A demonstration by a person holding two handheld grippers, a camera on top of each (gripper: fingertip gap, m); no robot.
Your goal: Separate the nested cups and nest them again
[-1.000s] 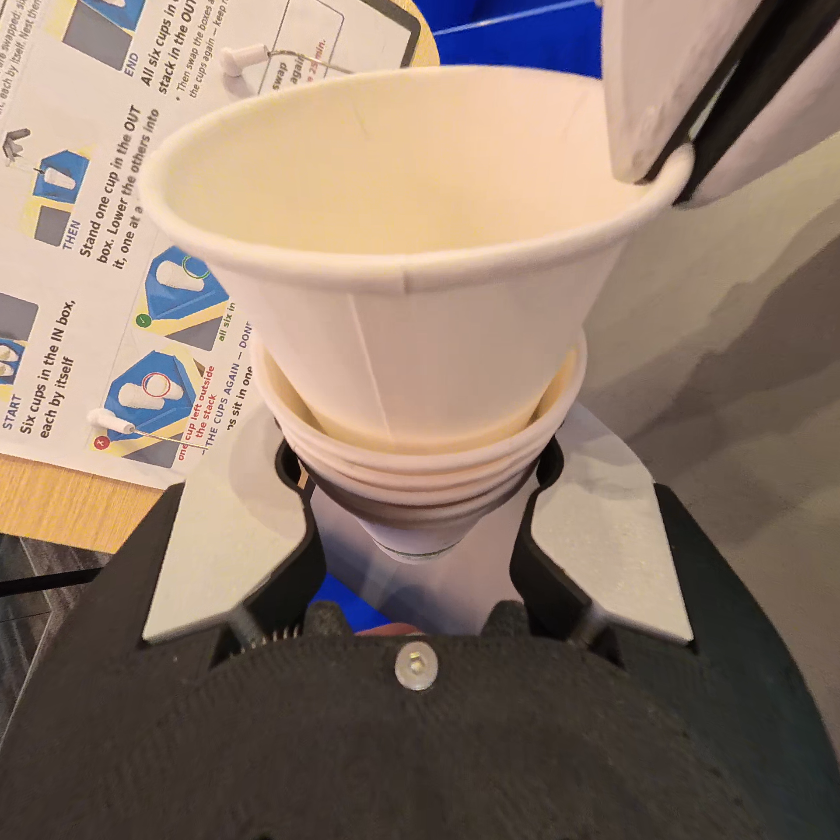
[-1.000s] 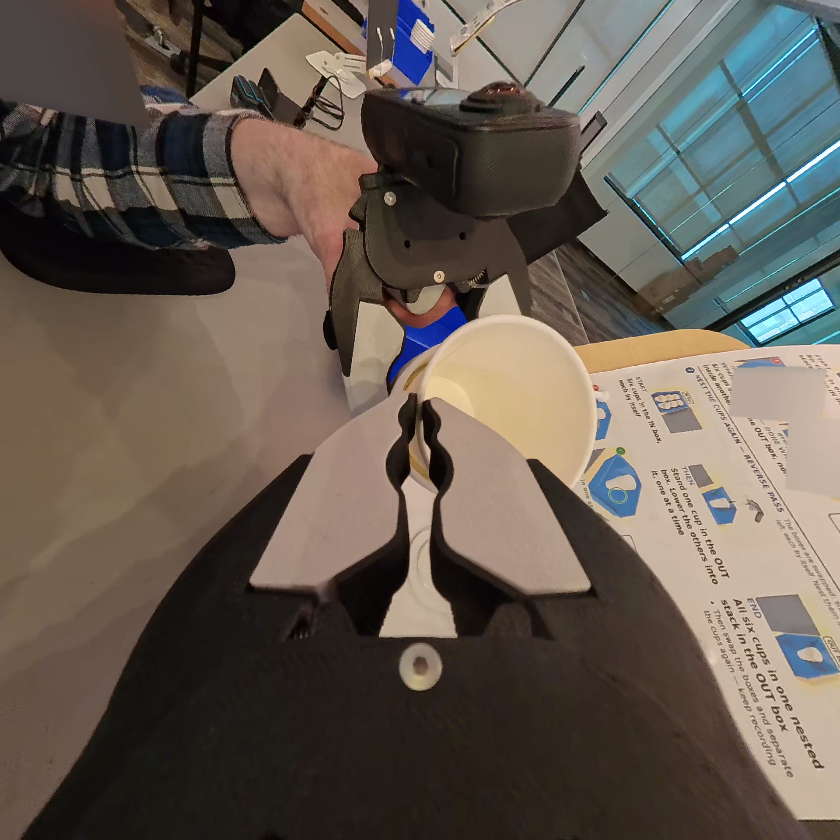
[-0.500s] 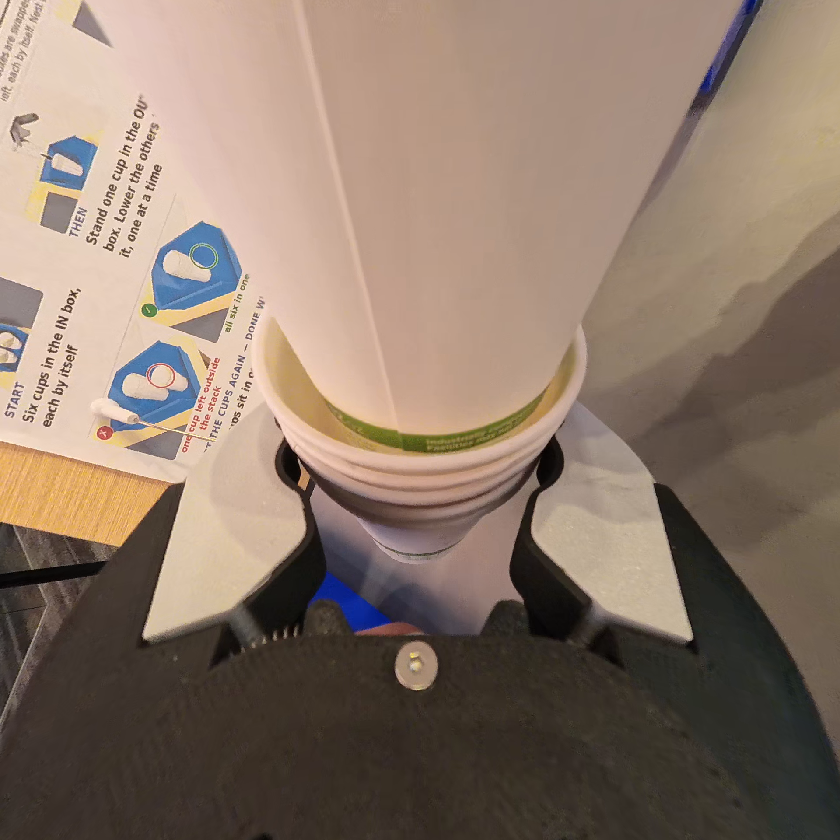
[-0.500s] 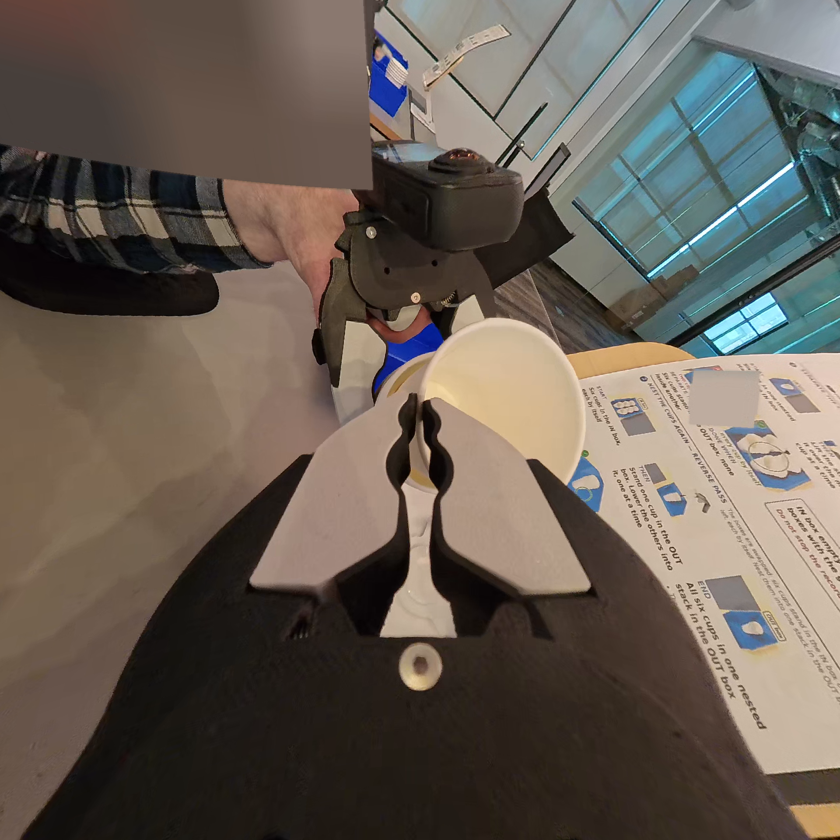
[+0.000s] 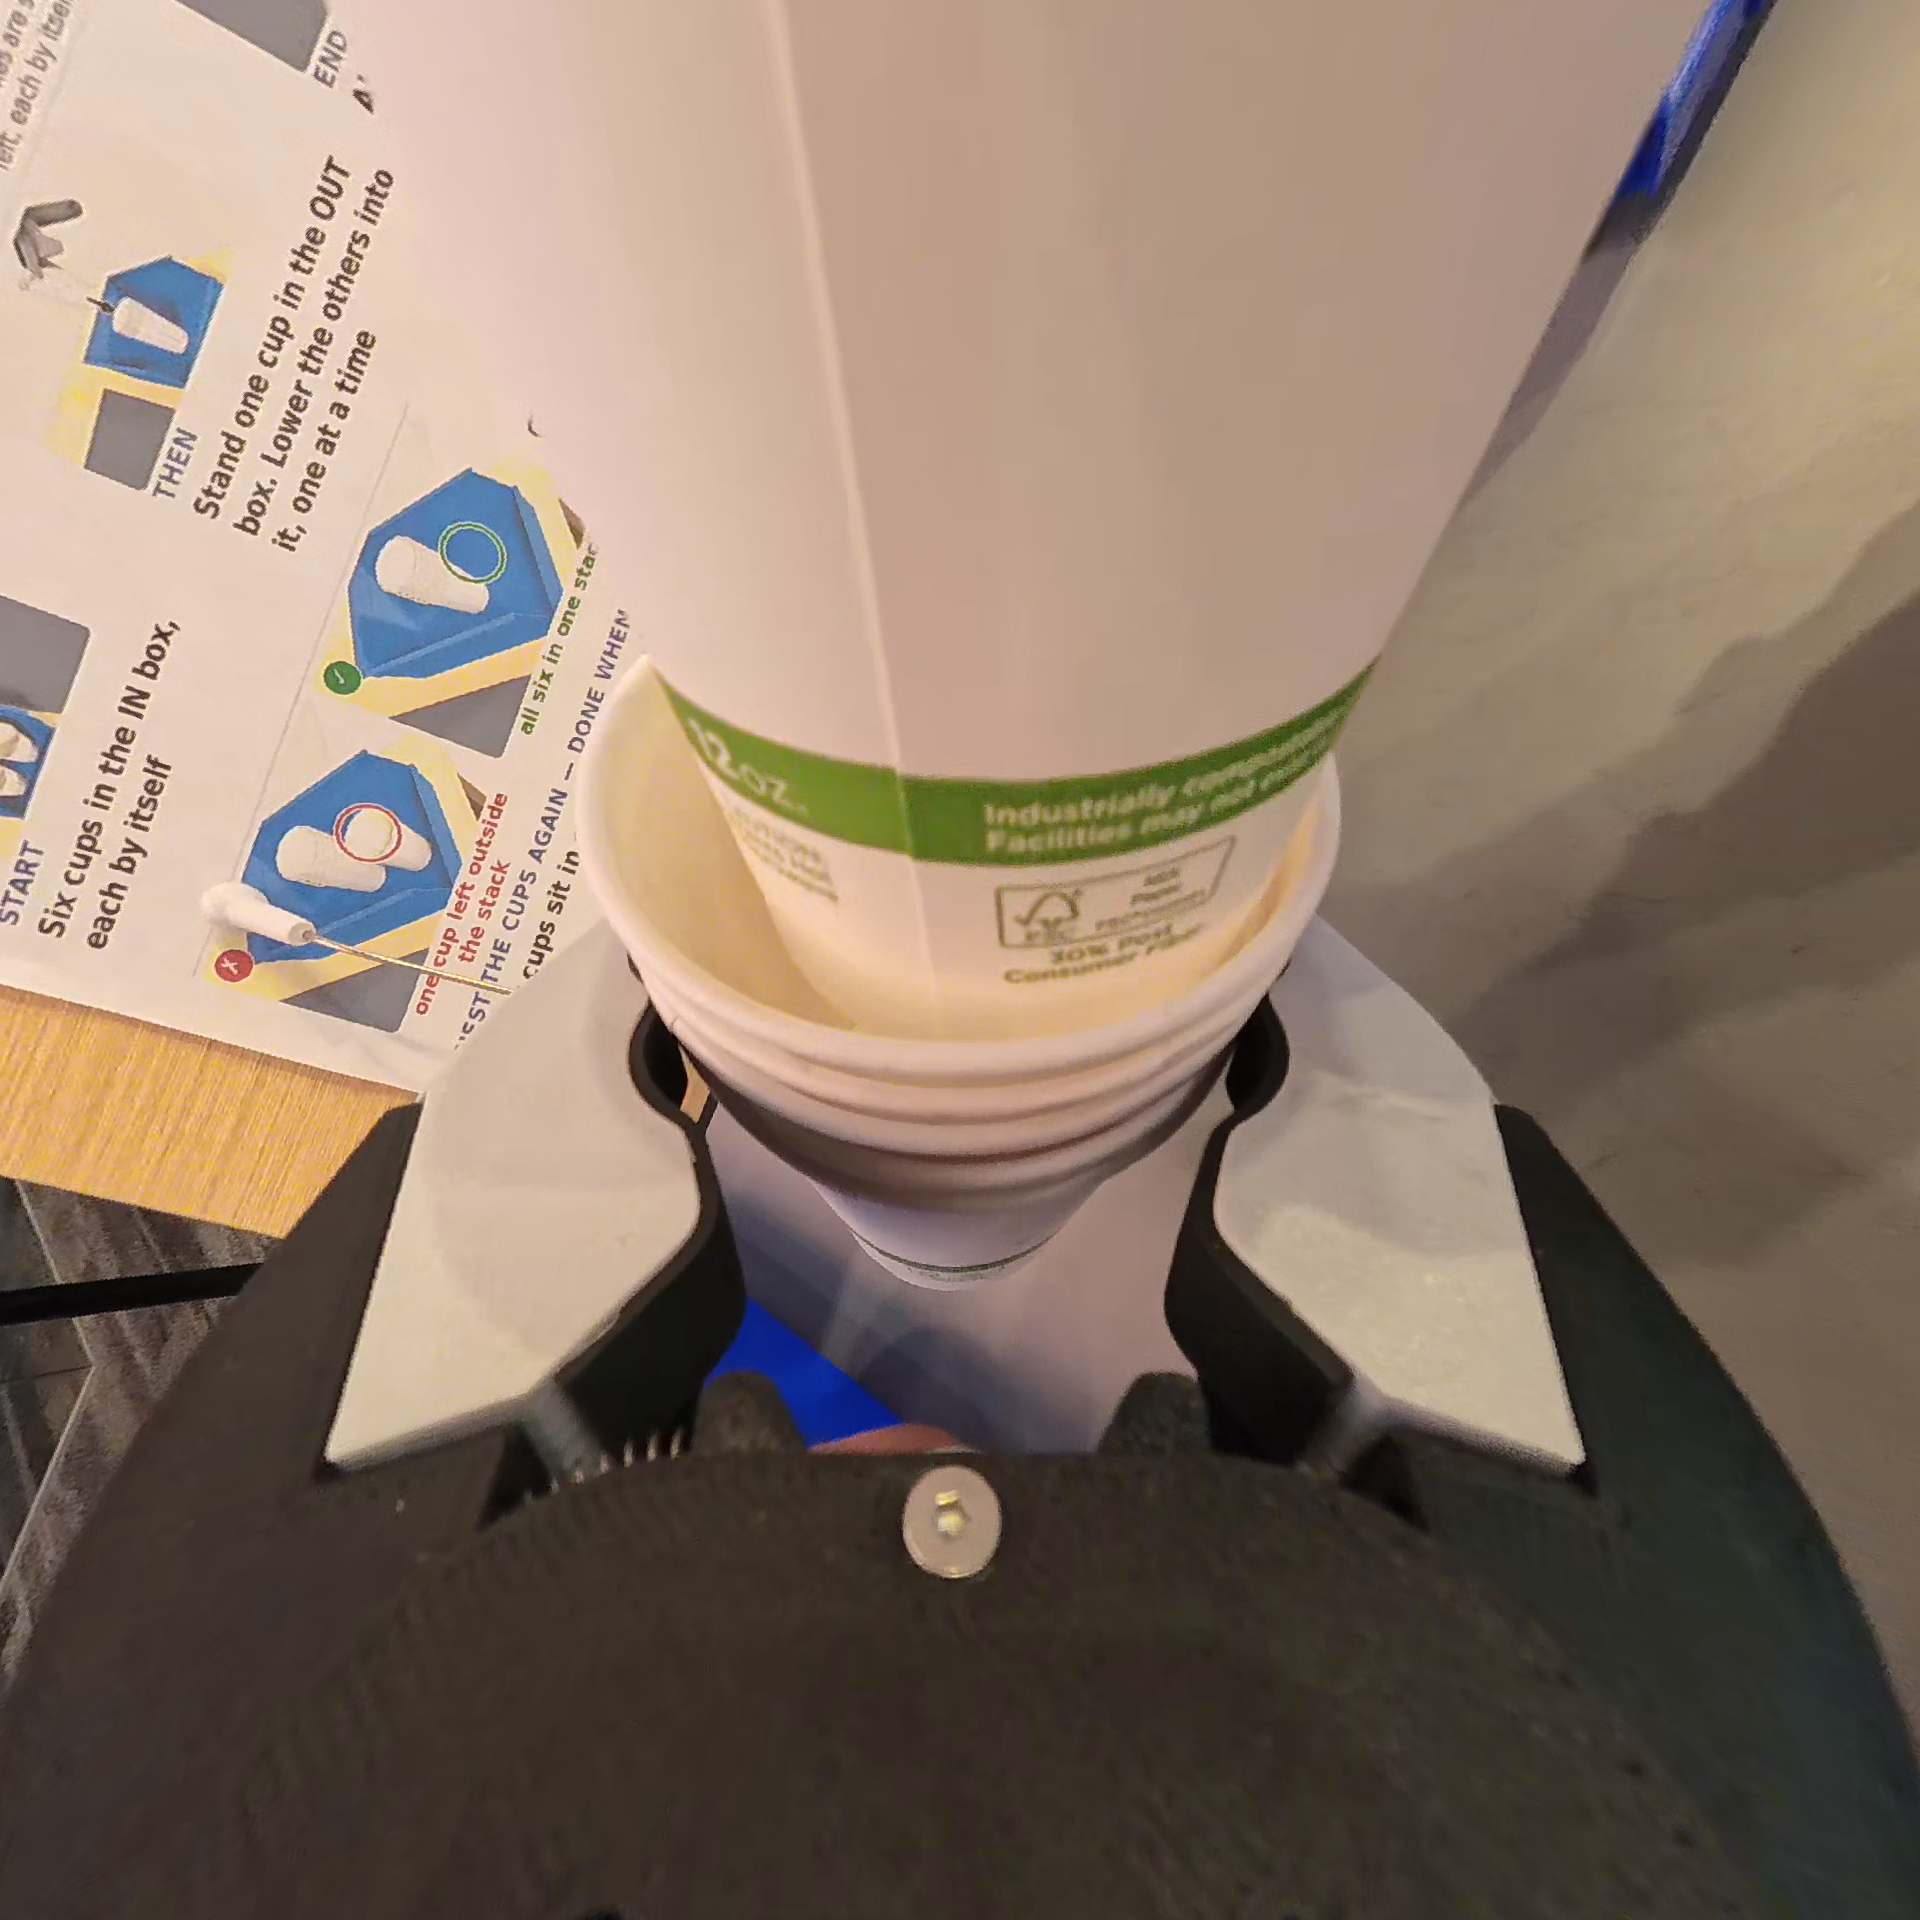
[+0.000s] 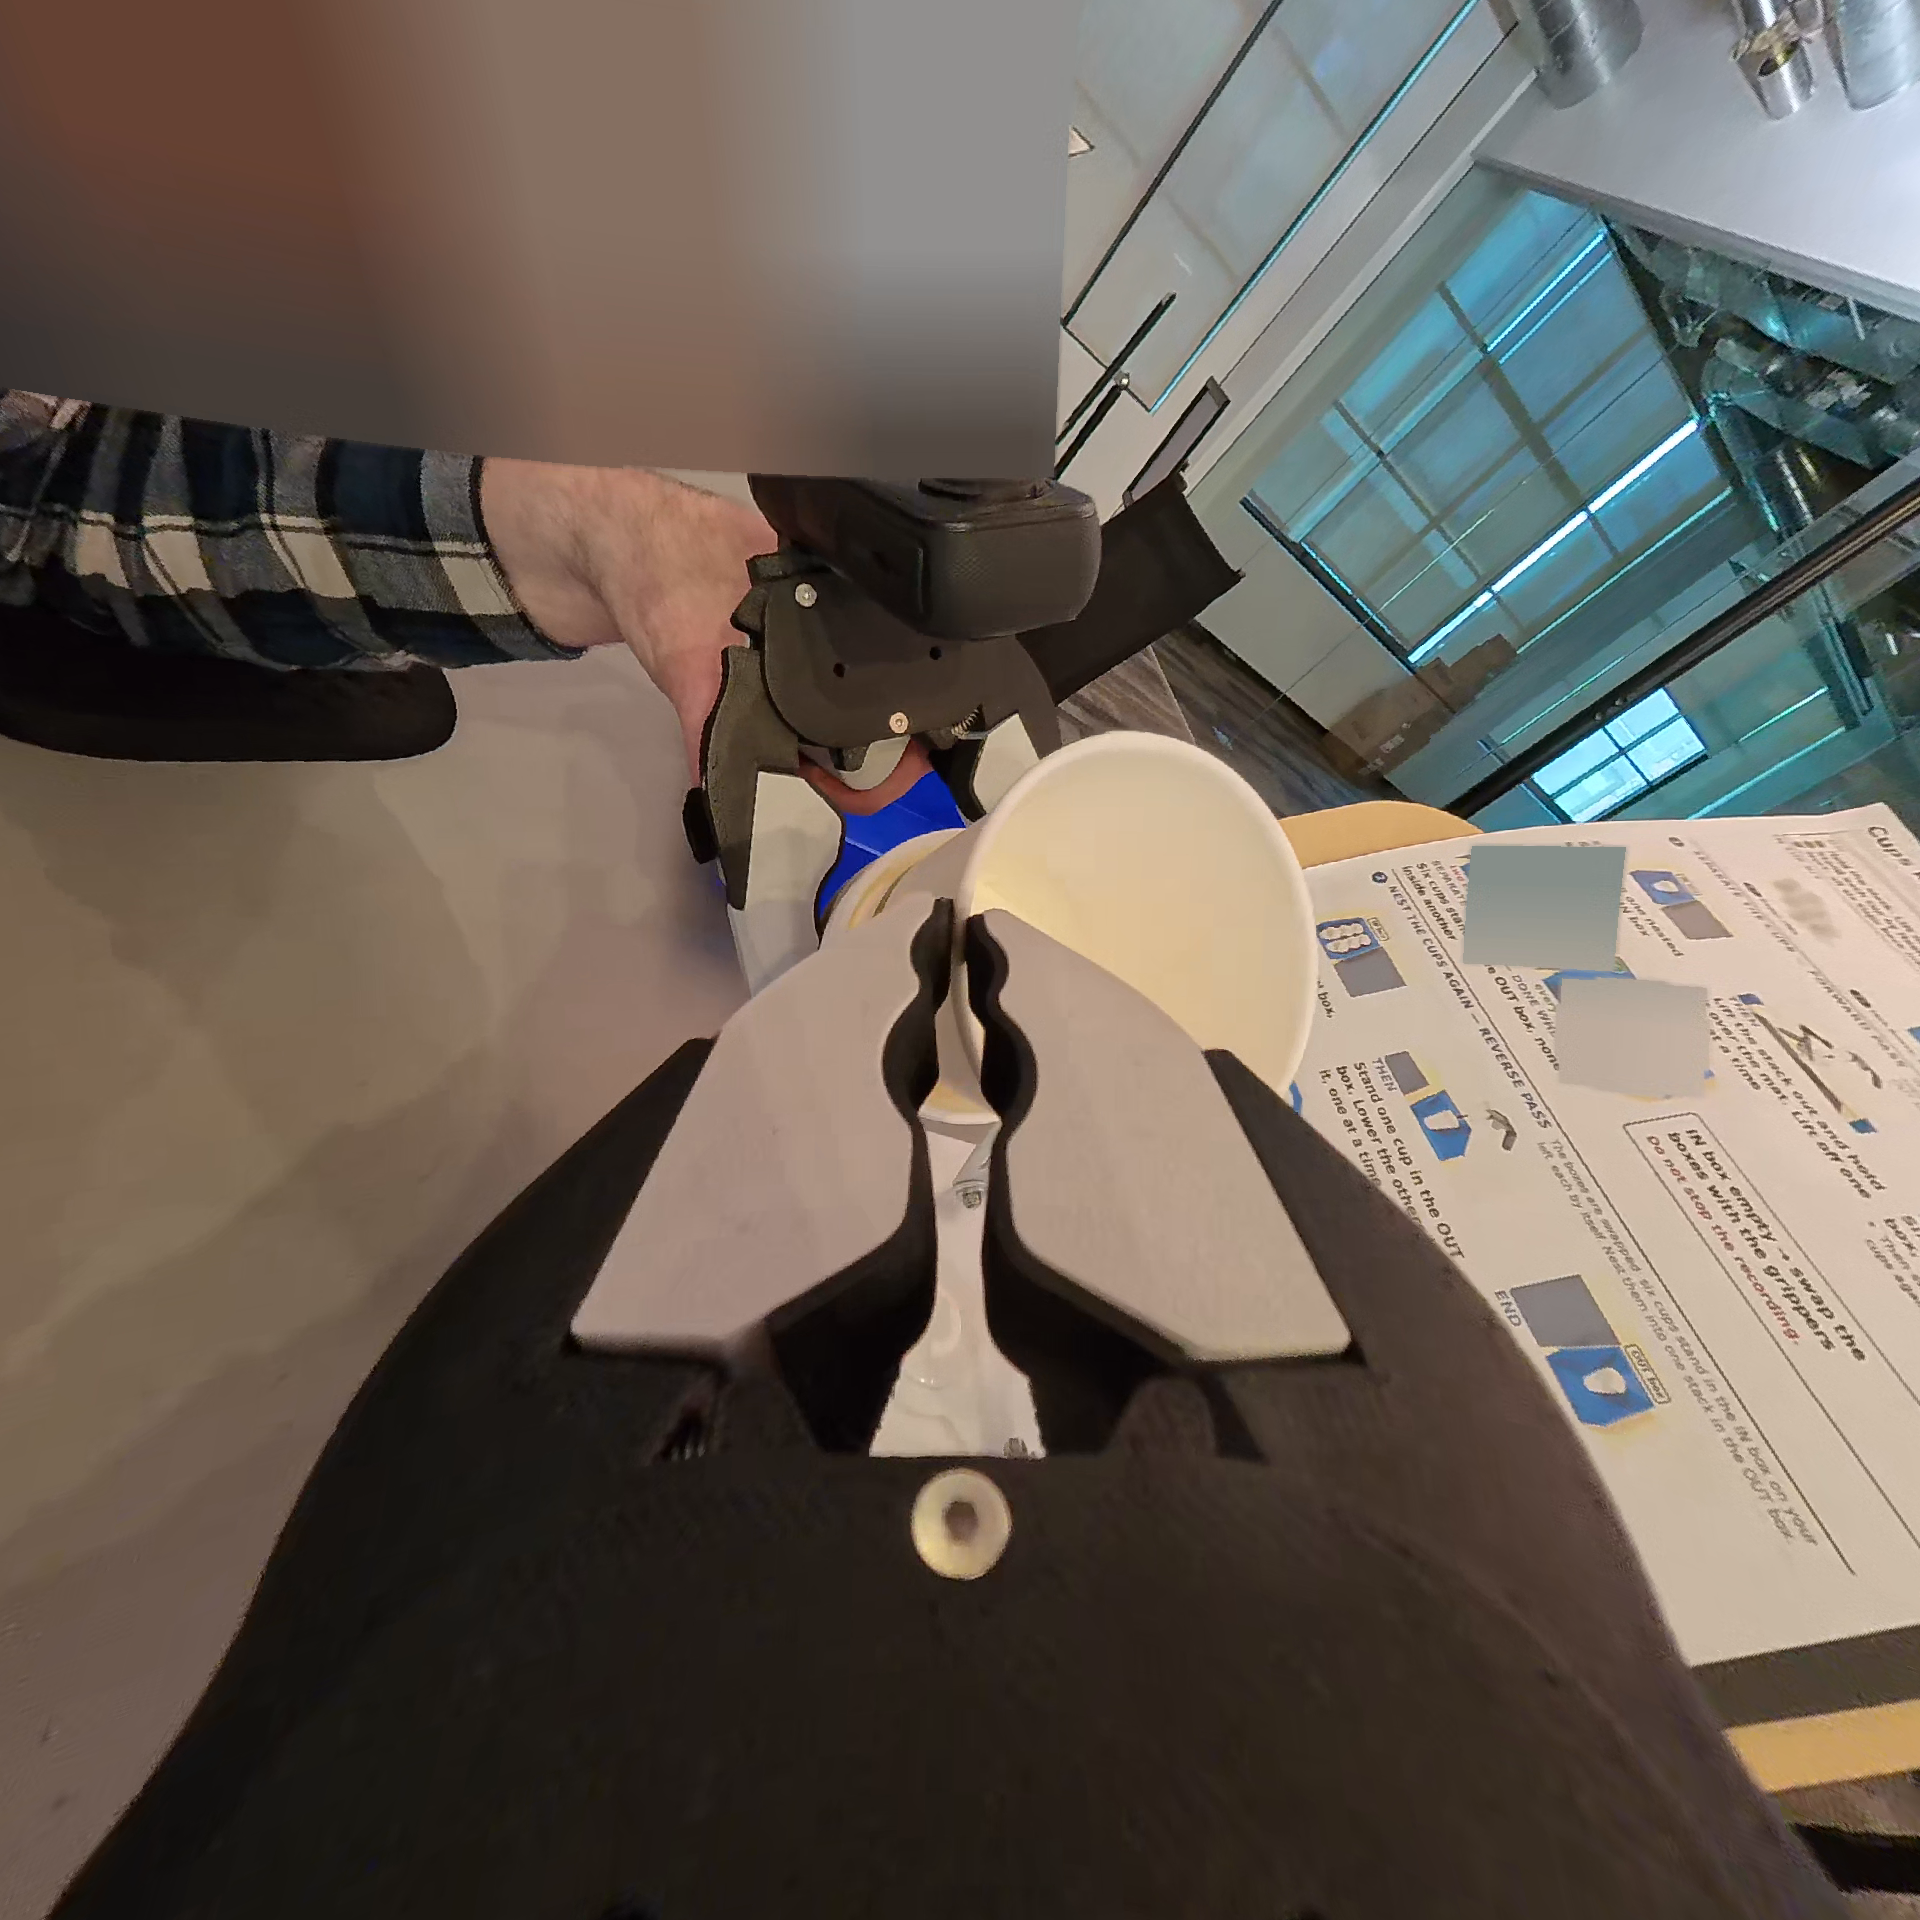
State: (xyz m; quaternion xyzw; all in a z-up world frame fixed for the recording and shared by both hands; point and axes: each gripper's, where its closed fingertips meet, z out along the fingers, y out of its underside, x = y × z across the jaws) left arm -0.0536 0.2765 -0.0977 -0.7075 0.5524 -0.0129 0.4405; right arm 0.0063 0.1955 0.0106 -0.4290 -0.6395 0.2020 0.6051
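Left wrist view: left gripper (image 5: 956, 1049) jaws spread wide, gripping the stack of cups (image 5: 956, 1039) under its rims; the top cup (image 5: 1039, 520) rises, near. Right wrist view: right gripper (image 6: 958, 935) pinches that cup's rim wall. Light, crushable paper; hold at the stiffer rim.

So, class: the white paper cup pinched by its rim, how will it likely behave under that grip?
The paper cup probably weighs little: the right gripper carries it by one spot on the rim. Its thin wall likely dents if squeezed hard. Tapered and smooth, it should slip easily from the stack of cups.
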